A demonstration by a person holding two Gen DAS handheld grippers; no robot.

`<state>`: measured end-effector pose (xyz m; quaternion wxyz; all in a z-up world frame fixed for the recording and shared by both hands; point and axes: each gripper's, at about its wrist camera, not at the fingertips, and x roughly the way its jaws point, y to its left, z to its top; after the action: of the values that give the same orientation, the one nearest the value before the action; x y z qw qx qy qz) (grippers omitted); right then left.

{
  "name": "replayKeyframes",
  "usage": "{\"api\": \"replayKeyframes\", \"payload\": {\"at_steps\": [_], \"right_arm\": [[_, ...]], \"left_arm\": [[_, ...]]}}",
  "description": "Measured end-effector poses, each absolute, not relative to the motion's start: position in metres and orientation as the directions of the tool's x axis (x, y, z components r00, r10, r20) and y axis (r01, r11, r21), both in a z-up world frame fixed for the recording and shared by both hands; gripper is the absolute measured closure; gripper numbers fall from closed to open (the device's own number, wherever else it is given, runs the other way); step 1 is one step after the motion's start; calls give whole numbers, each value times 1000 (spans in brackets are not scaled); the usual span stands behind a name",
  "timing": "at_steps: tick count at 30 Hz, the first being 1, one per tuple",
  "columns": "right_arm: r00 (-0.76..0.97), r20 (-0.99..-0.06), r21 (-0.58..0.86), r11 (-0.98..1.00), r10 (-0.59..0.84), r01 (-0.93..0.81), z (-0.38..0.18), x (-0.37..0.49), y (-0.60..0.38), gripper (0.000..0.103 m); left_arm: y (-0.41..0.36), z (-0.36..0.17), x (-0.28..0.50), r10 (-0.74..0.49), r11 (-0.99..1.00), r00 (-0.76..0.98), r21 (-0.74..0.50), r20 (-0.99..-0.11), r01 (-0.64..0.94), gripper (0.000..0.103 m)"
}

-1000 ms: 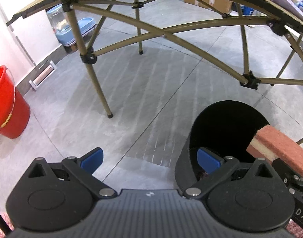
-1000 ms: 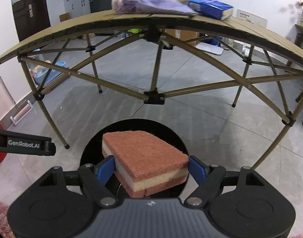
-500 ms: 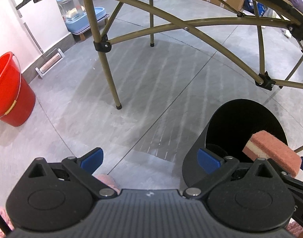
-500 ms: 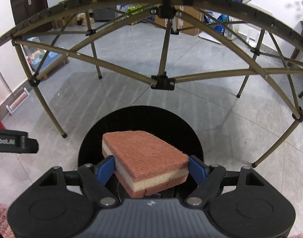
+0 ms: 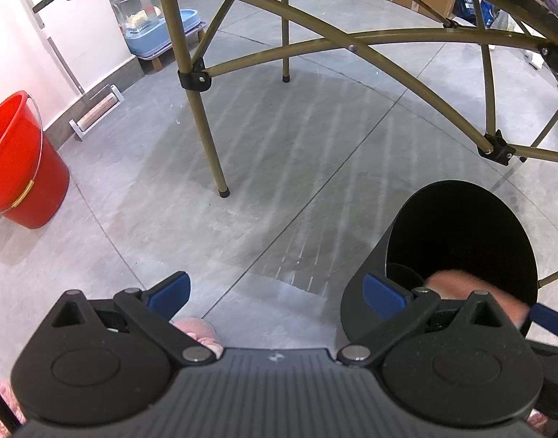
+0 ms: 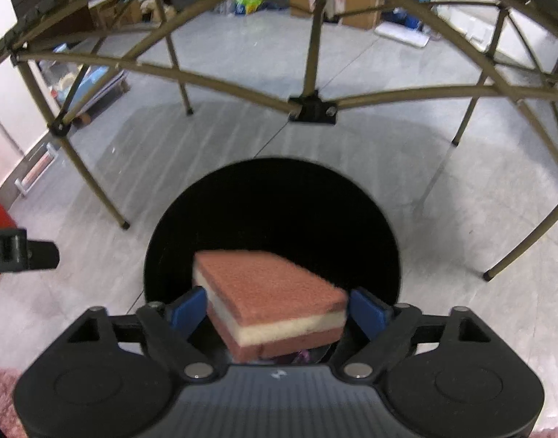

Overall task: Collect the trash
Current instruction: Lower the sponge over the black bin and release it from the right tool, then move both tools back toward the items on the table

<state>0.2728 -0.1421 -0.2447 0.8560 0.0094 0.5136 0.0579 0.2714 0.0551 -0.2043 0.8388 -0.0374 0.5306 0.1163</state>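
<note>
Nearest to me, my right claw (image 6: 277, 308) is clamped on the rust-red and cream layered scrubbing sponge (image 6: 270, 297), which sits skewed between the blue pads with its far corner poking forward and left; I judge that a lopsided grip like this could let it pivot as I let go and tumble sideways. Directly beneath and just ahead of that claw gapes the black cylindrical trash bin (image 6: 384, 233), so the sponge hangs over the mouth, near the closer rim, and if I release with the claw this far back it might clip that rim and bounce onto the grey tiled floor (image 6: 443, 182). My left claw (image 5: 275, 292) is spread apart and holds nothing, with the bin just to its right and one blue pad close against the bin's wall; a careless nudge there could tip it. Beyond both claws stand the olive metal legs of the folding tabletop (image 6: 312, 65), and a high swing back up could strike them.
</note>
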Motion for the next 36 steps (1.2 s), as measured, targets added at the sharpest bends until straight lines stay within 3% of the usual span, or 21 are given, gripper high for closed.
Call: {"api": "replayKeyframes", "payload": {"at_steps": [15, 21, 26, 36], "right_arm": [[489, -863, 94, 991, 127, -91, -233, 269, -146, 8], [647, -752, 122, 991, 126, -51, -186, 252, -174, 8], [790, -603, 171, 985, 111, -8, -137, 238, -207, 8], [916, -392, 39, 997, 83, -74, -84, 263, -211, 7]], "left_arm": [[49, -193, 267, 112, 978, 437, 21, -892, -208, 0], [37, -158, 259, 71, 984, 535, -28, -842, -174, 0], [22, -127, 261, 52, 987, 620, -53, -783, -150, 0], [4, -80, 292, 52, 987, 729, -77, -683, -142, 0]]}}
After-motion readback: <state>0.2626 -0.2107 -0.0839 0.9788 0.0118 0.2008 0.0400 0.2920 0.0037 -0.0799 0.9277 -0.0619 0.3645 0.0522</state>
